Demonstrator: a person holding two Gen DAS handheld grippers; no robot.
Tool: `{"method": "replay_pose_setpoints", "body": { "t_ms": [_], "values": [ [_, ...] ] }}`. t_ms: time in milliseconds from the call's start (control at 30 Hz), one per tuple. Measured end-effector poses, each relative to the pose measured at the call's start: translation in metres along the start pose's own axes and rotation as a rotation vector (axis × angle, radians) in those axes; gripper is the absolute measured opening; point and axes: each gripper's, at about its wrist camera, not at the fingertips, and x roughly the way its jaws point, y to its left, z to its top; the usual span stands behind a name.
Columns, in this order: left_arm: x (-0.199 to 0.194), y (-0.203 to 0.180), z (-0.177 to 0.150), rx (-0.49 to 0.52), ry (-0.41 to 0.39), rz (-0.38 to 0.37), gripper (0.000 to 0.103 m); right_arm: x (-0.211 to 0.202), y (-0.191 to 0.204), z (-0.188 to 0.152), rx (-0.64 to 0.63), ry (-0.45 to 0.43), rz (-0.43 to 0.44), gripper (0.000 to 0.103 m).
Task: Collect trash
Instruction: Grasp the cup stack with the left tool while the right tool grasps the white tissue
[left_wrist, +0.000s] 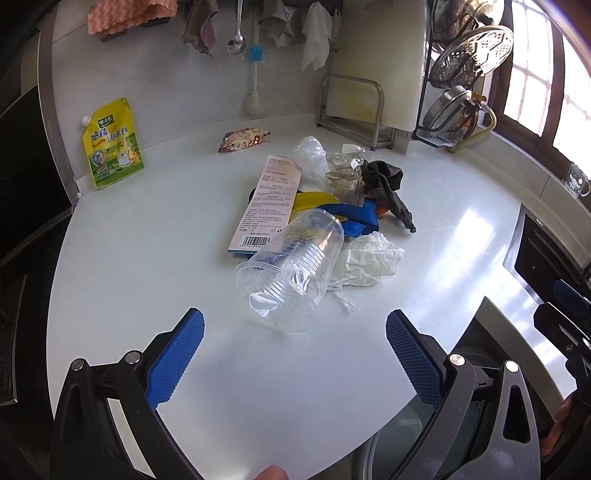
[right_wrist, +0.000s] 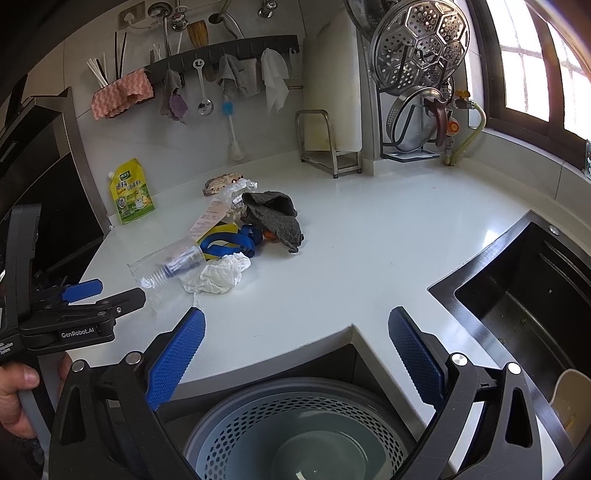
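The left gripper (left_wrist: 295, 332) is spread wide, just short of a clear plastic cup (left_wrist: 291, 269) lying on its side at the near edge of a trash pile on the white counter (left_wrist: 147, 258). The right gripper (right_wrist: 295, 328) is equally spread above a perforated grey bin (right_wrist: 295, 424), whose lower part is cut off. A blue and yellow item (left_wrist: 354, 218) is largely buried under a dark rag (left_wrist: 388, 188).

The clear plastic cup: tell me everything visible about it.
The cup is thin, see-through plastic with ridged rings around its middle. It lies on its side on the white counter, empty, mouth toward the left gripper, which is open and not touching it. Its base end overlaps the pink card; the crumpled white tissue lies against its right side.
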Motion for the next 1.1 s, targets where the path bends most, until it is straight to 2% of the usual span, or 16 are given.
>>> {"method": "replay_pose_setpoints", "body": {
  "t_ms": [333, 833, 900, 967, 1100],
  "values": [
    [0.040, -0.007, 0.010, -0.004, 0.051, -0.027, 0.097, 0.021, -0.009, 0.006, 0.014, 0.021, 0.028, 0.095],
    [0.058, 0.002, 0.016, -0.017, 0.058, -0.025, 0.096, 0.051, -0.007, 0.012, 0.010, 0.054, 0.047, 0.095],
    [0.058, 0.001, 0.017, -0.007, 0.052, -0.021, 0.093, 0.053, -0.006, 0.011, 0.009, 0.059, 0.046, 0.095],
    [0.058, 0.002, 0.017, -0.007, 0.052, -0.023, 0.079, 0.054, -0.005, 0.011, 0.006, 0.060, 0.046, 0.095],
    [0.058, 0.008, 0.020, -0.029, 0.047, -0.018, 0.079, 0.054, -0.004, 0.012, 0.003, 0.058, 0.044, 0.095]
  ]
}}
